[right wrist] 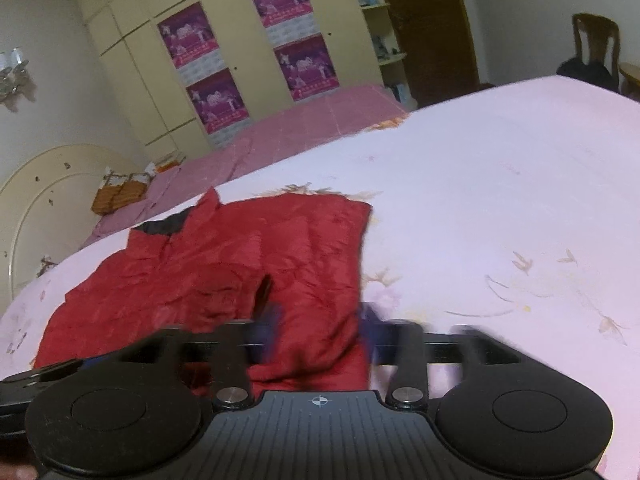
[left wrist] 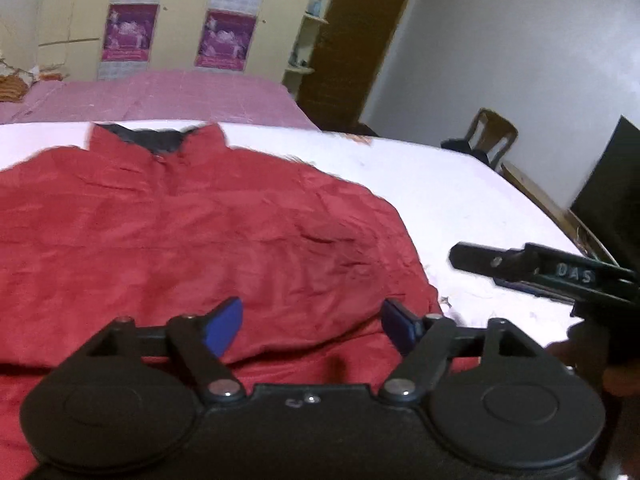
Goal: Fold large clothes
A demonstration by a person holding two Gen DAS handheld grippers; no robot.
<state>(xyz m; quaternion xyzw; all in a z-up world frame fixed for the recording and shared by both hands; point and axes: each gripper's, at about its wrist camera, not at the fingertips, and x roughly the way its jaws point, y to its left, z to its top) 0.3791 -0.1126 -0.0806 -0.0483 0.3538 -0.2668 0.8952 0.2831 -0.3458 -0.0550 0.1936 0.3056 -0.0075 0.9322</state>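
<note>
So far the red jacket (left wrist: 192, 236) lies spread on the bed (left wrist: 460, 192), collar toward the far side, and one side panel looks turned in over the front, so I judge the folding barely begun. Several folds seem to be left. Over the near hem, the left claw (left wrist: 312, 324) hangs released, pads apart, nothing between them. Blur smears the right claw (right wrist: 320, 334); its fingers straddle a raised edge of the cloth, though I cannot tell whether they pinch it.
</note>
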